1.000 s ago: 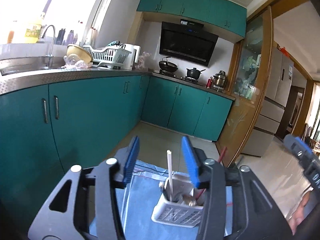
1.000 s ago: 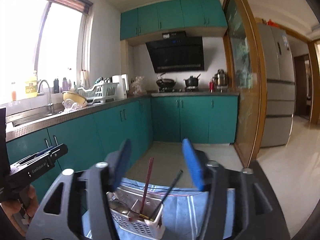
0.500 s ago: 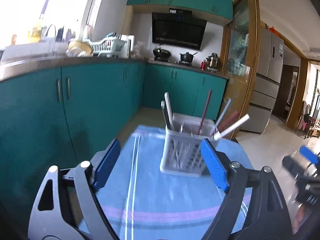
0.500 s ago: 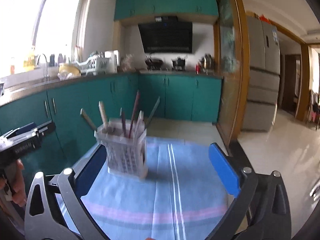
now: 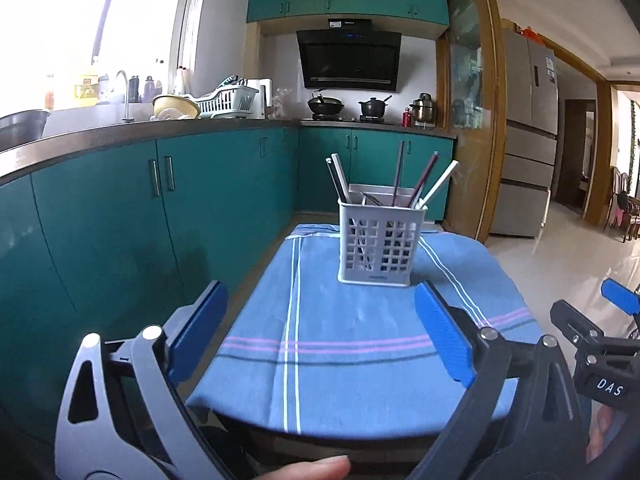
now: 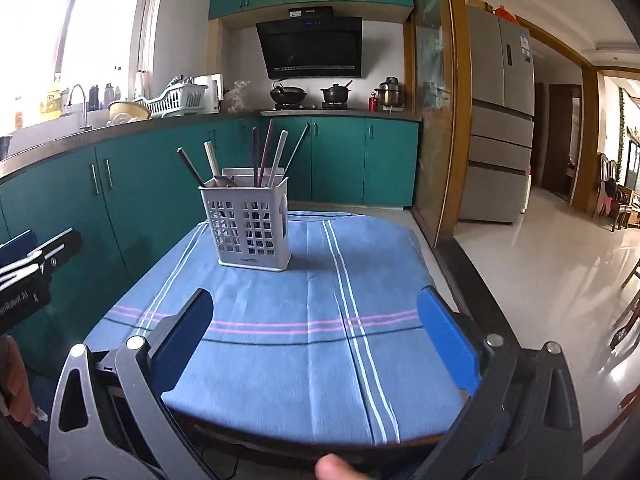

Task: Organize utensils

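A white slotted utensil holder (image 5: pixel 380 240) stands upright on the blue striped cloth (image 5: pixel 352 344) at the table's far side; it also shows in the right wrist view (image 6: pixel 250 226). Several chopsticks (image 5: pixel 436 180) and spoons stick up out of it (image 6: pixel 264 152). My left gripper (image 5: pixel 320 328) is open and empty, near the table's front edge. My right gripper (image 6: pixel 316 332) is open and empty, also near the front edge, to the right of the left one.
The cloth-covered table (image 6: pixel 304 424) stands in a kitchen. Teal cabinets (image 5: pixel 160 208) and a counter with sink and dish rack (image 5: pixel 224 100) run along the left. A stove with pots (image 6: pixel 312 94) is behind. A fridge (image 6: pixel 500 120) and tiled floor lie right.
Both grippers have pulled back and down from above the holder to the table's near edge, and both jaws have opened wider. The holder now stands well ahead of them.
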